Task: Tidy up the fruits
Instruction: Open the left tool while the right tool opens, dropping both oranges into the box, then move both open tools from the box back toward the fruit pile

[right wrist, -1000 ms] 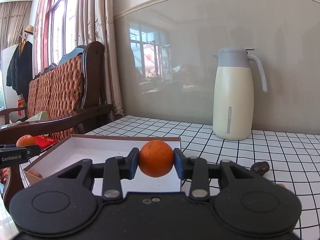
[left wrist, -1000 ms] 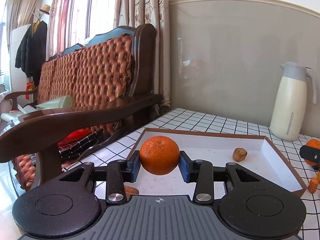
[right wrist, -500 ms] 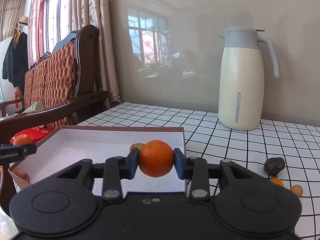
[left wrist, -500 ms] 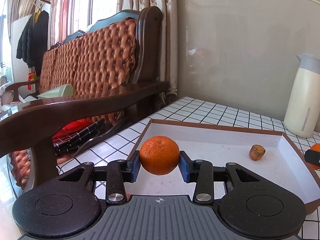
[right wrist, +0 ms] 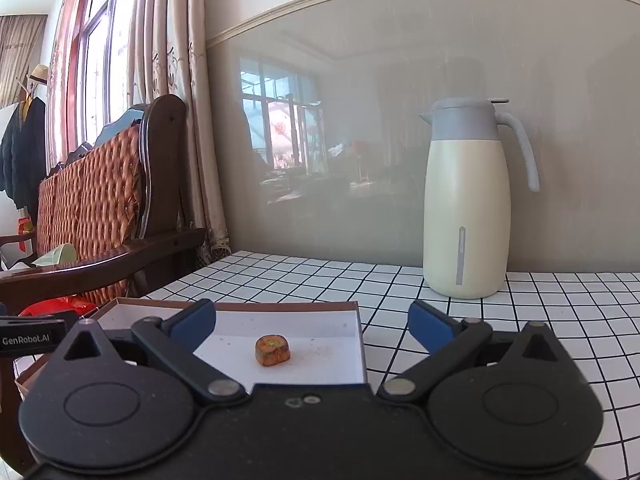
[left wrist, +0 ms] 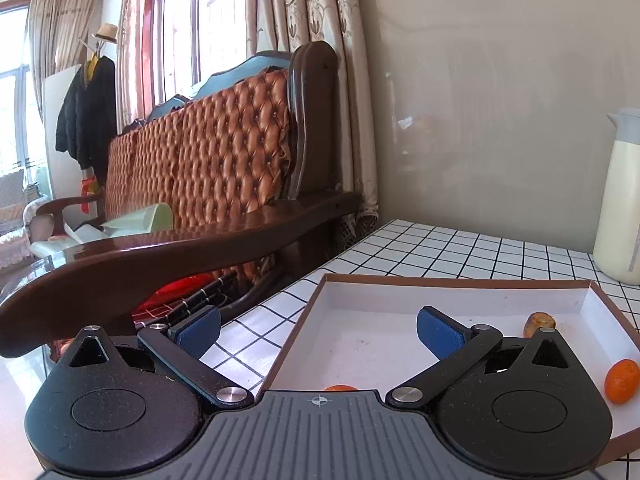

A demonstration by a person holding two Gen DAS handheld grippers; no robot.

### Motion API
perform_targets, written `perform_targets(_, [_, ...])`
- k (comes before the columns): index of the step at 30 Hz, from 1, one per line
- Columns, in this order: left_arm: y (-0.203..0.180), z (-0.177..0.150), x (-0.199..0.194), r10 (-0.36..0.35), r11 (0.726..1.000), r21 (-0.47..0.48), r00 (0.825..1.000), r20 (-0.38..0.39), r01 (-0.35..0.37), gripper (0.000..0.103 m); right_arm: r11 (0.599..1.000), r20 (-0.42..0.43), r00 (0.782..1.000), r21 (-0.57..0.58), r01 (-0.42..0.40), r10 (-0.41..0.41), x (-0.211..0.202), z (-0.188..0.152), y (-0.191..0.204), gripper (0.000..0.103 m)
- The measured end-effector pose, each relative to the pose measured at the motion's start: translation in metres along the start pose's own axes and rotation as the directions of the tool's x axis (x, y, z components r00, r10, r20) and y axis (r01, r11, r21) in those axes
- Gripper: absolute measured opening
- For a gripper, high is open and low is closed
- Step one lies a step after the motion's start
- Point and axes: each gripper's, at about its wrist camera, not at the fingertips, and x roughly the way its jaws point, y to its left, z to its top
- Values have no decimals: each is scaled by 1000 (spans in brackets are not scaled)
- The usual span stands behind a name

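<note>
Over the near edge of the shallow white box (left wrist: 452,304), the left gripper (left wrist: 319,330) hangs level with its blue pads spread wide and nothing between them. One orange (left wrist: 340,387) peeks out just above the gripper's body, lying on the box floor at its near edge; a second orange (left wrist: 621,381) lies toward the box's right side, and a small brownish fruit piece (left wrist: 539,323) sits near the right wall. The right gripper (right wrist: 312,326) is likewise level, jaws released and bare, straddling the box's right wall (right wrist: 360,344), with the fruit piece (right wrist: 273,350) on the floor between the fingers' lines. The box rests on a white tablecloth with a black grid (right wrist: 520,312). A cream thermos jug (right wrist: 468,204) stands at the table's far edge against the grey wall. A tufted wooden sofa (left wrist: 224,184) and curtains flank the table's left side.
</note>
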Motion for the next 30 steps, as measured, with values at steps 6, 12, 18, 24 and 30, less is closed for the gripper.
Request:
perform_targets(6, [-3,-2,-8,-20,1000,13,1000,-12,21,103,1000,-13,1000,14,-19,19,-1,-1,-2,97])
perform_targets(12, [-2,-4,-18,-27,1000,-5,999,-18,27,103,1000,-17,1000,9,-20,20,-6,-2,1,97])
perform_targets(18, [-3,-7,-29,-31,1000,-9,999,-23,30,103,1000,-38,999,1,-30,30,-13,-4,0,97])
perform_targets(24, [-3,-11,-43,-50,998,-24,998,-30,50,103,999,-54,997,10,-46,46,-27,-4,-4,97])
perform_targets(30, [-10,-15,-65,-82,997,-1,996,-22,82,103,999,-40,998,-9,-45,44,-53,-2,-7,97])
